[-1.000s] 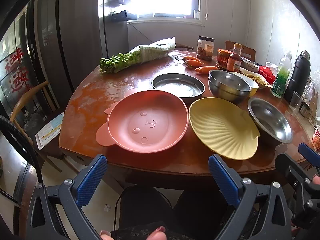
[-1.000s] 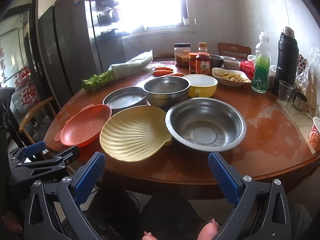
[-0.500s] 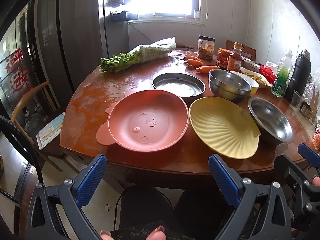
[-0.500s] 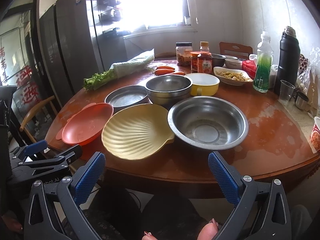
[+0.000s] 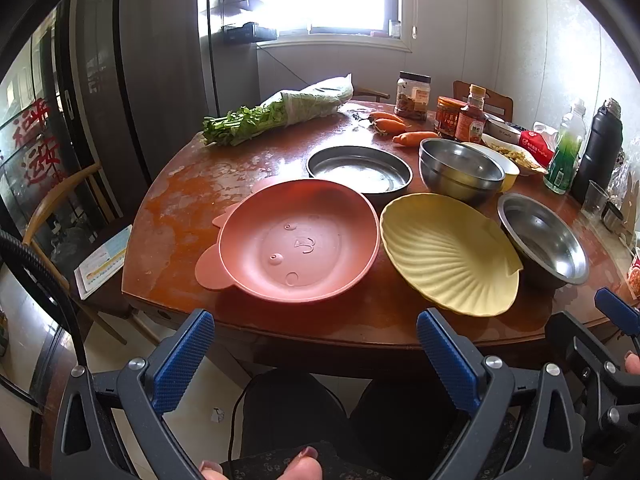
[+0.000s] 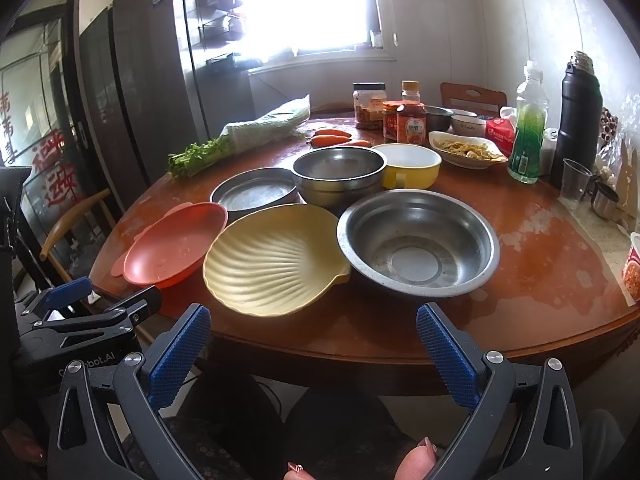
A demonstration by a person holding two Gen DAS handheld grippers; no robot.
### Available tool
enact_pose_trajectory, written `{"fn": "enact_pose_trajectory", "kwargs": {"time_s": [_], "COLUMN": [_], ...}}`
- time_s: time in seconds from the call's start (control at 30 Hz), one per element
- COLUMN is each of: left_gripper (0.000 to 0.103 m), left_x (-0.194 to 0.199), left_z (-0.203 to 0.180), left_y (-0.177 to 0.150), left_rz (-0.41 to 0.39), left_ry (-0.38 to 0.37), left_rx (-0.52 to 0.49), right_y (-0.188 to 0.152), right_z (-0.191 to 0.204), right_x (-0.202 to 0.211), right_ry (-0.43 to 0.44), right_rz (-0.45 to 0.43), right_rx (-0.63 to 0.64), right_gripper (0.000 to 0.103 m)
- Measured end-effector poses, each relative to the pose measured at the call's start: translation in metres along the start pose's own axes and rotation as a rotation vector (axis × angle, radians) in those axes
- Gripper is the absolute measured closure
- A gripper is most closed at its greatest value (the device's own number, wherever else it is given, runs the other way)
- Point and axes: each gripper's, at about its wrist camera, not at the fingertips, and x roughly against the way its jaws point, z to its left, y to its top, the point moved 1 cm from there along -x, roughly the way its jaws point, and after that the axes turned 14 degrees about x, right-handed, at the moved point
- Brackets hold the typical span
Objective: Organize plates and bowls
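Observation:
On the round wooden table stand a pink bear-face plate, a yellow shell-shaped plate, a wide steel bowl, a flat steel dish, a deep steel bowl and a yellow bowl. The same plates show in the right wrist view: pink, yellow shell, wide steel bowl. My left gripper is open and empty, off the table's near edge before the pink plate. My right gripper is open and empty, before the shell plate and steel bowl.
Bagged greens, carrots, jars and a sauce bottle, a food dish, a green drink bottle, a black flask and a plastic cup stand at the back and right. A wooden chair stands left.
Both grippers have crept slightly toward the table; the dishes look a little nearer. Nothing on the table has moved and both jaws stay open.

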Motion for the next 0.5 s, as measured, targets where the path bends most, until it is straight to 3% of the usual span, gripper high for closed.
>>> {"fn": "enact_pose_trajectory", "kwargs": {"time_s": [0.5], "left_gripper": [0.001], "left_x": [0.0053], "left_z": [0.0055], "left_y": [0.0020], "left_rz": [-0.025], "left_ry": [0.005], "left_rx": [0.013], "right_y": [0.0006], "right_z": [0.0033], "right_x": [-0.0009], "right_ry": [0.006], "right_rz": [0.008], "right_rx": [0.009], "right_gripper": [0.000]}}
